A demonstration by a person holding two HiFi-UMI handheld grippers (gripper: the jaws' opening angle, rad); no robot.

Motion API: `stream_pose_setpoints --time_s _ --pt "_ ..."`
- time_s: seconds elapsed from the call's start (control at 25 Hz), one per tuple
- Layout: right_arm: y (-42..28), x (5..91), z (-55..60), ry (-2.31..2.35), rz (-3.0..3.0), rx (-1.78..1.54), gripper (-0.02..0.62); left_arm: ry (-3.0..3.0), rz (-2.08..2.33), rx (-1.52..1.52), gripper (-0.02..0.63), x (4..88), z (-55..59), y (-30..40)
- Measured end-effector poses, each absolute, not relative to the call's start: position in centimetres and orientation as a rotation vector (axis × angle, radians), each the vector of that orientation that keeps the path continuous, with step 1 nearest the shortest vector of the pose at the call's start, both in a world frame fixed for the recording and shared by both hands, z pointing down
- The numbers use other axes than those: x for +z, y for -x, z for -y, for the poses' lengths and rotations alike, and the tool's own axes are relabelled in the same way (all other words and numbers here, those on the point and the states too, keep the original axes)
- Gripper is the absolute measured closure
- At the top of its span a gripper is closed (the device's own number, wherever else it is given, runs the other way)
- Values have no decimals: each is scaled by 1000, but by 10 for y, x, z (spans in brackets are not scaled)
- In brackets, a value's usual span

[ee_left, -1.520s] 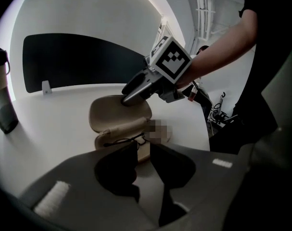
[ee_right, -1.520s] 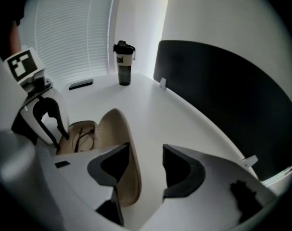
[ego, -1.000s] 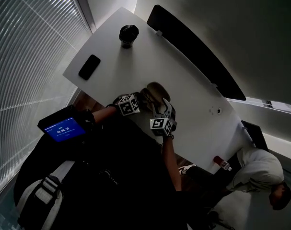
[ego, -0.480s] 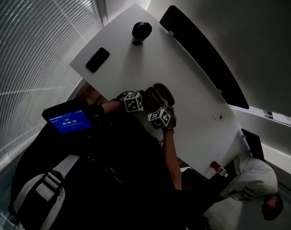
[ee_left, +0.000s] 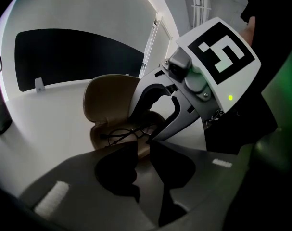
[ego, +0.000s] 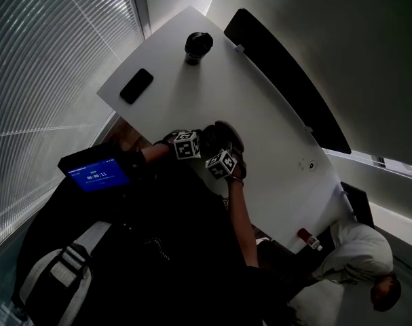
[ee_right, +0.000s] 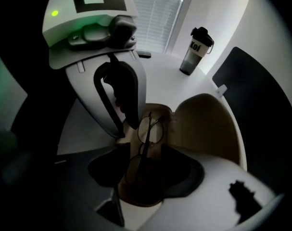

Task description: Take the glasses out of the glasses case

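Between the right claw's (ee_right: 146,174) spread jaws lie the glasses (ee_right: 148,133) — left claw (ee_left: 143,150) pinches the case (ee_left: 107,96) rim.

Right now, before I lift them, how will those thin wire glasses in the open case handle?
Probably very light: the glasses have a thin wire frame. Likely springy and easy to bend, so grip gently. They lie low in the glasses case, so a temple might snag its rim.
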State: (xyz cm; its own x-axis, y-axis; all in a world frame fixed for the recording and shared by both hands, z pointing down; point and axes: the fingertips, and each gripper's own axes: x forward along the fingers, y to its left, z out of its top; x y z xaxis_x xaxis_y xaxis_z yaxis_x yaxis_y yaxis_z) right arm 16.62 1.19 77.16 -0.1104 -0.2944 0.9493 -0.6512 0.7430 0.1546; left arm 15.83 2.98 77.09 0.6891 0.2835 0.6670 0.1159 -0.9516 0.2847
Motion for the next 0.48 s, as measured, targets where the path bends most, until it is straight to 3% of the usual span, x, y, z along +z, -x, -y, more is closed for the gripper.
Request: stream_pose_setpoints --time_s 0.48 --pt "-166 777 -4 -763 1708 342 390 -2684 -303 1104 514 772 -28 -158"
